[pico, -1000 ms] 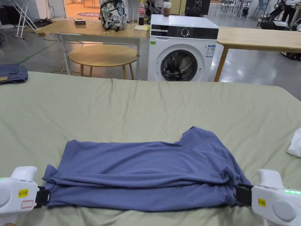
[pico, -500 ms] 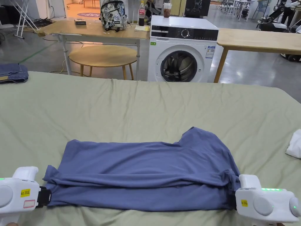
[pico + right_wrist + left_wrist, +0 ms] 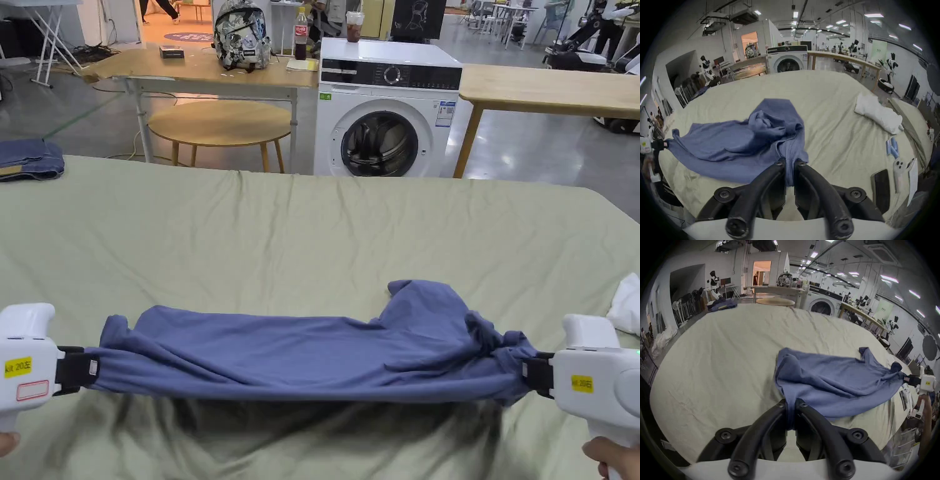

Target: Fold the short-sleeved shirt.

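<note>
The blue short-sleeved shirt (image 3: 312, 356) hangs stretched between both grippers above the near edge of the green bed sheet (image 3: 312, 237), its far part with a sleeve still resting on the sheet. My left gripper (image 3: 94, 369) is shut on the shirt's left end; in the left gripper view blue cloth (image 3: 826, 381) is pinched between its jaws (image 3: 791, 404). My right gripper (image 3: 528, 375) is shut on the bunched right end, and the right gripper view shows the shirt (image 3: 737, 142) clamped between its jaws (image 3: 790, 162).
A white garment (image 3: 625, 306) lies at the sheet's right edge and folded jeans (image 3: 28, 159) at the far left. Beyond the bed stand a washing machine (image 3: 384, 106), a round table (image 3: 219, 122) and wooden tables. A phone and small items (image 3: 898, 175) lie right of my right gripper.
Both grippers have lifted the shirt's near edge off the sheet and pulled it taut; the shirt's body has drawn up and toward me, casting a shadow below.
</note>
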